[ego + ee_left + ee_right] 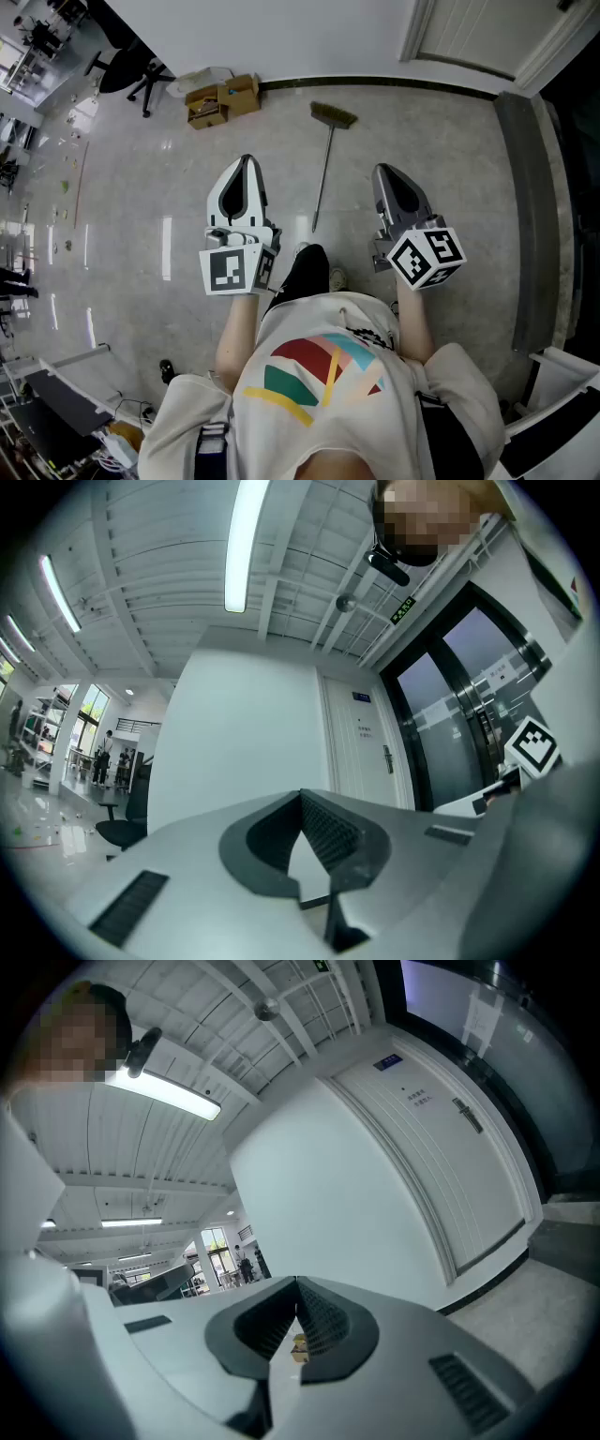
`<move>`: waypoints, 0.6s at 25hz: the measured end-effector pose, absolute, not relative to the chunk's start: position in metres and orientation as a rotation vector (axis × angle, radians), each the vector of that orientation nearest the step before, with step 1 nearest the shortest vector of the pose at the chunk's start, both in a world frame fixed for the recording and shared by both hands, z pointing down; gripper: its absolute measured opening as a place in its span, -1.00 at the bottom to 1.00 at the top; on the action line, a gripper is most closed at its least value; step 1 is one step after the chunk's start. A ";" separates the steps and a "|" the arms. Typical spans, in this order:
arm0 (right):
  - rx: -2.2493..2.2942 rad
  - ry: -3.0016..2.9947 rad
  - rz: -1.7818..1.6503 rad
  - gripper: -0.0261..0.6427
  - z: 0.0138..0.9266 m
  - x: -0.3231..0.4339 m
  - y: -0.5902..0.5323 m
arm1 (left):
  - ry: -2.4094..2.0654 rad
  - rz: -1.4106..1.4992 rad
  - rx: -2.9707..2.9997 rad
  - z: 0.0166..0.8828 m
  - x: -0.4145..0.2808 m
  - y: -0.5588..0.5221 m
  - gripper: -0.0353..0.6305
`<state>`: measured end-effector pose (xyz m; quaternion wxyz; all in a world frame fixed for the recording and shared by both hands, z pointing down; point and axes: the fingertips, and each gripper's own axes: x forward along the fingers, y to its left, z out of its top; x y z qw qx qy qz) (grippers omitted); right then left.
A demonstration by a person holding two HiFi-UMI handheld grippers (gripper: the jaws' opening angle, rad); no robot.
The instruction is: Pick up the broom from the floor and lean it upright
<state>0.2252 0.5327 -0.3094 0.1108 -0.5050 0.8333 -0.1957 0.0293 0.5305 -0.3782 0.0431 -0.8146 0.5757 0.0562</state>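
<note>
The broom [323,173] lies flat on the floor [441,141], between the left gripper [247,161] and right gripper [383,170], touching neither, its head beyond their tips. Both grippers' jaws are closed together, holding nothing.

I see a pale, glossy stone floor [141,187] running up to a white wall [281,37] with dark skirting. A white panelled door [478,33] sits on the right, with dark glass doors [459,705] beside it. Cardboard boxes [222,100] and a black office chair [131,70] stand near the wall. A strip light [246,546] glows overhead.
</note>
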 end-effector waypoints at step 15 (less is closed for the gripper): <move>-1.614 2.404 -0.641 -0.89 -0.286 0.215 0.348 | 1.734 0.202 -2.559 -0.346 -0.004 0.315 -0.76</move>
